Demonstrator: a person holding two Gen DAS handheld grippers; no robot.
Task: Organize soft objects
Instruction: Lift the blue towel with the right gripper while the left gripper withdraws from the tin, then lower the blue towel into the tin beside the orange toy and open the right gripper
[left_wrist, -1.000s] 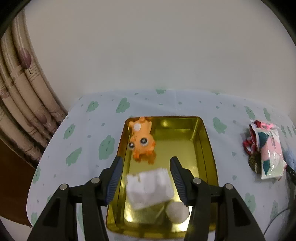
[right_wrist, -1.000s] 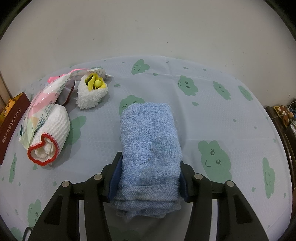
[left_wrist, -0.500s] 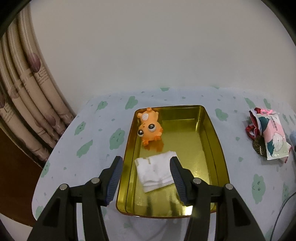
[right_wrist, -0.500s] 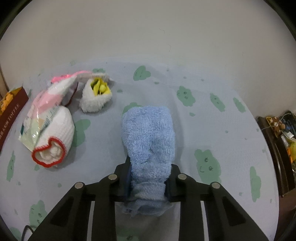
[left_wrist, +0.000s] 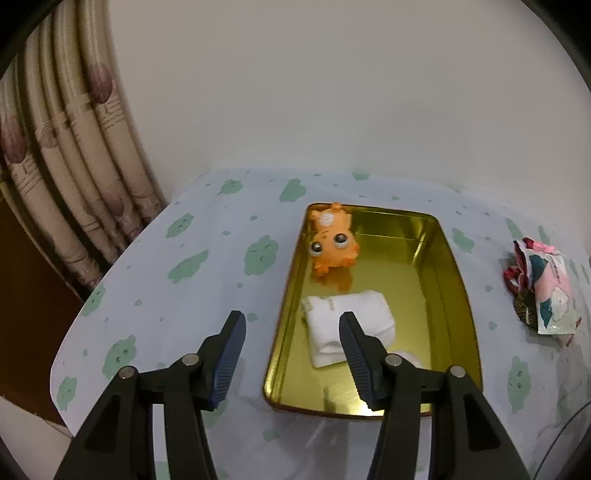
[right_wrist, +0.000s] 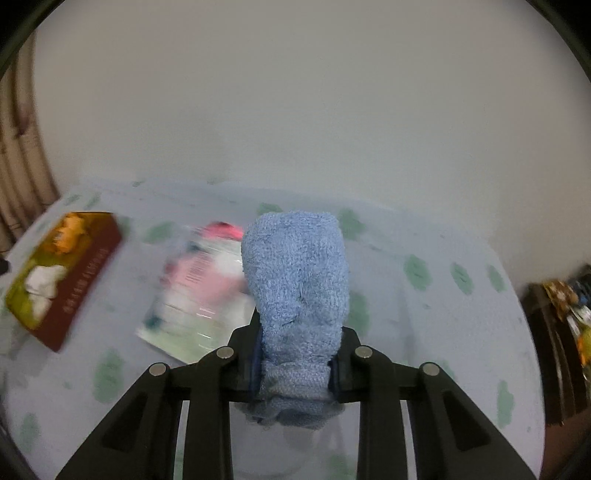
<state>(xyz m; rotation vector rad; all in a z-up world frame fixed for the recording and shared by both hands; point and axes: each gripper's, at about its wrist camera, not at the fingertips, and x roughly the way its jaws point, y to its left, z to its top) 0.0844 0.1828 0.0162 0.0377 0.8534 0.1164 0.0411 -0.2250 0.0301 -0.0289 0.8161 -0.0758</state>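
left wrist view: the left gripper (left_wrist: 291, 334) is held spread and empty above the near left corner of the gold tin tray (left_wrist: 463, 291), with nothing between its jaws. inside the tray, an orange plush toy (left_wrist: 332, 245) lies at the far end and a folded white cloth (left_wrist: 354, 317) rests nearer, partly behind the right-hand finger; a small pale item beside it is too hidden to be named. further right, a pink printed packet (left_wrist: 550, 291) lies on the cloud-patterned tablecloth (left_wrist: 207, 280), well apart from the tray. right wrist view: the same tray is seen at the far left of the blurred frame, with the packet between it and the right gripper (right_wrist: 295, 363). this gripper is pinched tight on a folded blue towel (right_wrist: 297, 273), its jaws having just been closing onto it. the towel is carried clear of the table, its long axis running forward along the fingers and its free end standing out ahead. the tray lies to the left of the towel, so a leftward carry is judged to be called for. the towel looks thick, looped and fluffy, squeezed narrow where it is gripped, with loose layers bunched behind the jaws.
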